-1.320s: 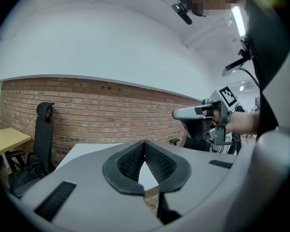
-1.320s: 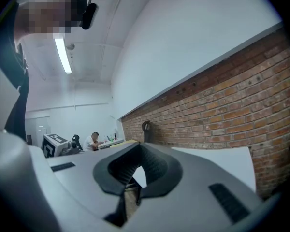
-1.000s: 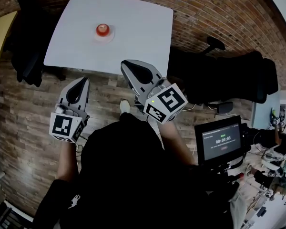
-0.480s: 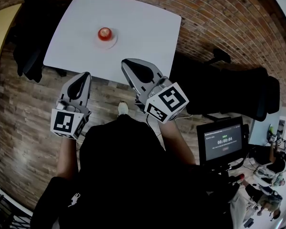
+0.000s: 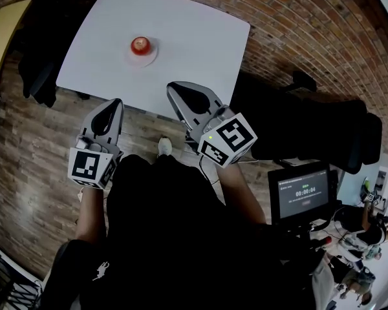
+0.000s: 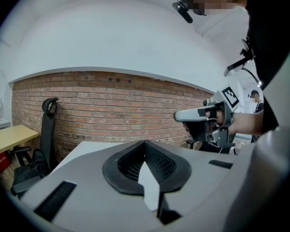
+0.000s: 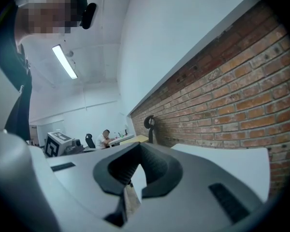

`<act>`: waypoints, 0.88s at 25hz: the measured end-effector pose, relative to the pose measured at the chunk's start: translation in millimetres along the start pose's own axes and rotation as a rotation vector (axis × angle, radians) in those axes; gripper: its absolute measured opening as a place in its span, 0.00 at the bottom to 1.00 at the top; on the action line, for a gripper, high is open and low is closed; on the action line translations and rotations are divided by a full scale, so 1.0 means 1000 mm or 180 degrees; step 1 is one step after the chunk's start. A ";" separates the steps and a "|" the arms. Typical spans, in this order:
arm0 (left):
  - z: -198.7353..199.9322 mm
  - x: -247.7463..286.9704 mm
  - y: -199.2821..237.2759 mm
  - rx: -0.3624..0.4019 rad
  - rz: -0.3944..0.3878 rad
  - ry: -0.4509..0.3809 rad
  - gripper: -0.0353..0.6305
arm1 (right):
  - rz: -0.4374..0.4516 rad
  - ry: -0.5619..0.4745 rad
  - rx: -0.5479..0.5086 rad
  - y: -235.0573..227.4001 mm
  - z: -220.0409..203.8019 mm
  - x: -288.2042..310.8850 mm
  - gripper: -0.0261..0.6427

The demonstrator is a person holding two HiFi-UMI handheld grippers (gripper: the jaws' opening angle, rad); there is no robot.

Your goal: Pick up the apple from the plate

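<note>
White bench [image 5: 194, 37] stands against a brick wall [image 5: 291, 24], with its near edge facing the person. Wood plank floor [image 5: 32, 154] lies open between that edge and the person's body. In the head view the left gripper [image 5: 110, 108] hangs over the floor just short of the edge, and the tip of the right gripper [image 5: 178, 92] overlaps the edge. A black chair [image 5: 310, 121] crowds the bench's right side. Dark shapes and a yellow table [image 5: 3, 34] sit off its left side.

Both pairs of jaws are pressed together with nothing between them, as each gripper view shows.

The apple [image 5: 140, 44] is red and round, with a pale highlight on top. It sits on a small white plate [image 5: 142, 58] on the left half of the bench, well apart from both grippers. Bare bench top surrounds the plate on every side.

Each gripper carries a cube with black-and-white square markers. A dark screen [image 5: 302, 191] at the lower right shows a row of timer digits, too small to read with certainty.
</note>
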State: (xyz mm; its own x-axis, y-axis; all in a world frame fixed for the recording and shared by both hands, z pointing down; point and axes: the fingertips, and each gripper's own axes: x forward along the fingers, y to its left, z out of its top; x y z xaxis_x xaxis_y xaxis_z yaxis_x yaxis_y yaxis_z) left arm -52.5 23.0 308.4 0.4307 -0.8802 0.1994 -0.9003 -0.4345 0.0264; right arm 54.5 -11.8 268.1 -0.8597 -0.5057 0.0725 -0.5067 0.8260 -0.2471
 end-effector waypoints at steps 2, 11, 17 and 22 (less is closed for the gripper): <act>0.003 0.011 -0.001 -0.0015 -0.0028 0.0016 0.06 | 0.0007 0.0028 0.0033 -0.011 -0.002 0.002 0.04; 0.003 0.036 -0.013 -0.0011 -0.0158 0.0065 0.06 | 0.0026 0.0054 0.0132 -0.033 -0.006 -0.004 0.04; -0.004 0.048 -0.009 -0.0045 -0.0147 0.0070 0.06 | 0.0022 0.0089 0.0127 -0.048 -0.009 0.004 0.04; 0.003 0.038 -0.003 -0.0072 -0.0019 0.0066 0.06 | 0.0113 0.0087 0.0133 -0.036 -0.004 0.006 0.04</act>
State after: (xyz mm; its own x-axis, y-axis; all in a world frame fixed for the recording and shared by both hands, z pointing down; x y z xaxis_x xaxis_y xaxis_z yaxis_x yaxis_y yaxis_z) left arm -32.9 -9.9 313.1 0.4349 -0.8733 0.2196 -0.8990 -0.4352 0.0497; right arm 67.5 -43.6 280.8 -0.8788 -0.4687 0.0891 -0.4731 0.8319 -0.2900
